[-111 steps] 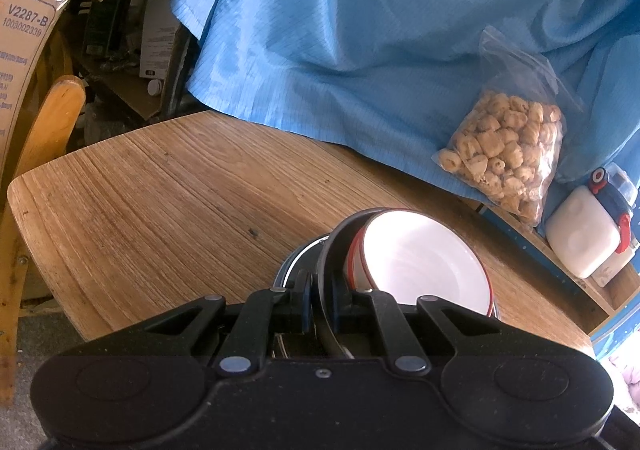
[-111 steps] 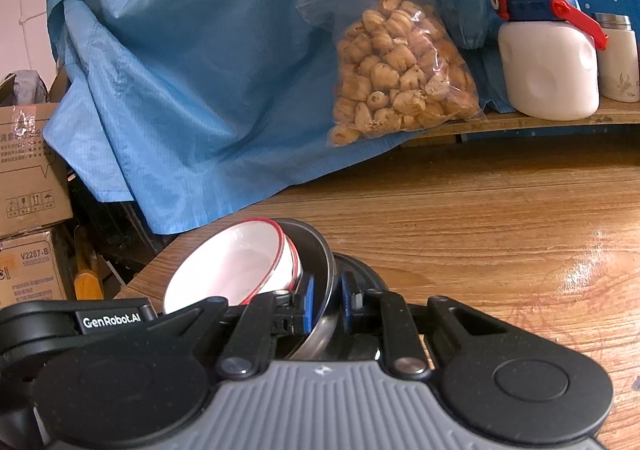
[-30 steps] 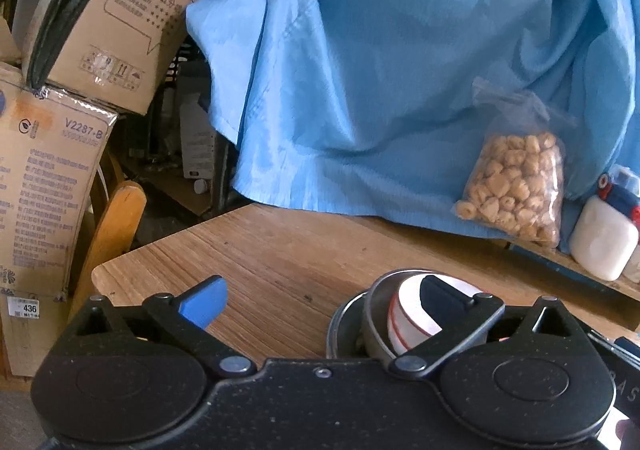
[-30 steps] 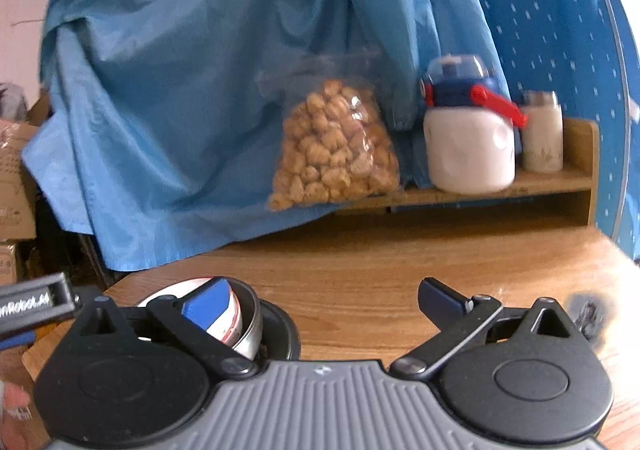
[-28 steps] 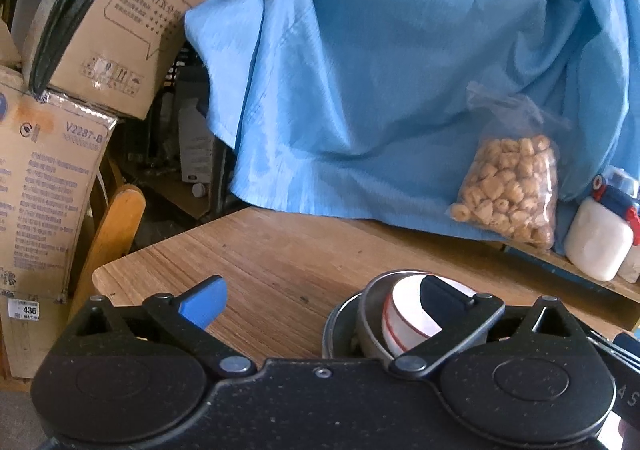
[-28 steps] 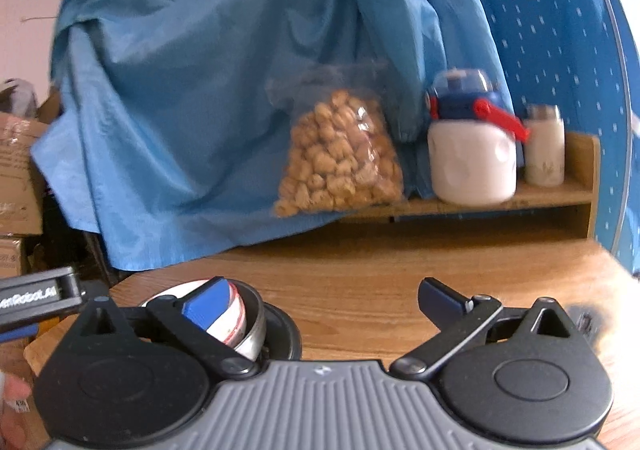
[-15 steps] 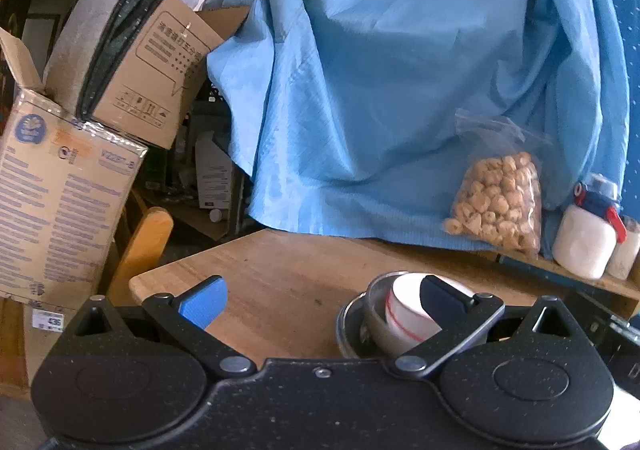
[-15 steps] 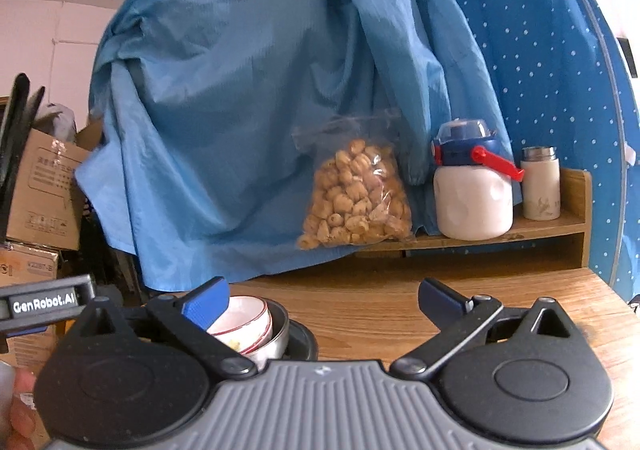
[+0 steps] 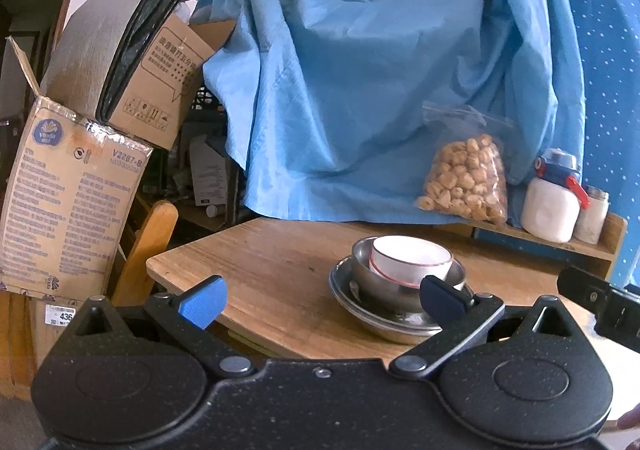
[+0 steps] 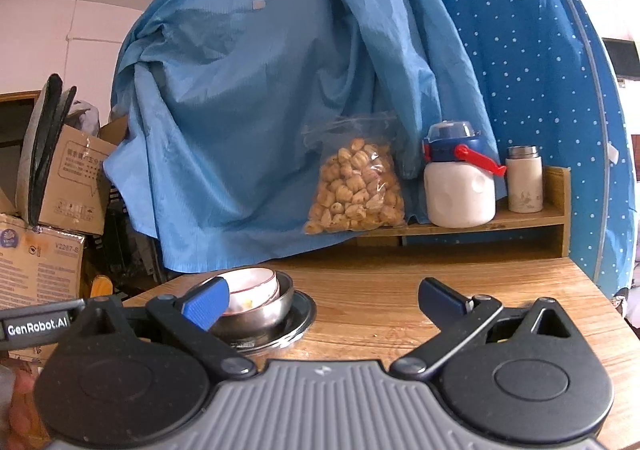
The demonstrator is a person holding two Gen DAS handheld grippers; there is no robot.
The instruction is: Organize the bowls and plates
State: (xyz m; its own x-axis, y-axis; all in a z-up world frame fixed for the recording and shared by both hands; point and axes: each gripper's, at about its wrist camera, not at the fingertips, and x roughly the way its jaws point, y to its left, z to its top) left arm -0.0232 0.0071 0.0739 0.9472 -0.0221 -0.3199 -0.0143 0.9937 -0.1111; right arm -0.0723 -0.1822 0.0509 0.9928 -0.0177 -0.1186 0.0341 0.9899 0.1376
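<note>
A wooden table (image 9: 280, 270) with visible grain — lightly glossy where light catches it. On it, a shiny metal plate (image 9: 360, 310) holds a polished steel bowl (image 9: 376, 286), and inside that sits a glazed white ceramic bowl (image 9: 408, 260) with a thin red rim line. Behind hangs thin blue cloth (image 9: 360, 90), creased, with a faint sheen. A clear, crinkled plastic bag (image 10: 354, 186) holds rough tan pieces. A smooth white plastic jug (image 10: 460, 194) stands on a wooden shelf (image 10: 520, 216). Matt brown cardboard boxes (image 9: 72, 202) — worn, taped edges. Both grippers are matt black plastic; the right gripper (image 10: 322, 300) has a ribbed grey body, the left gripper (image 9: 320, 302) a speckled one.
</note>
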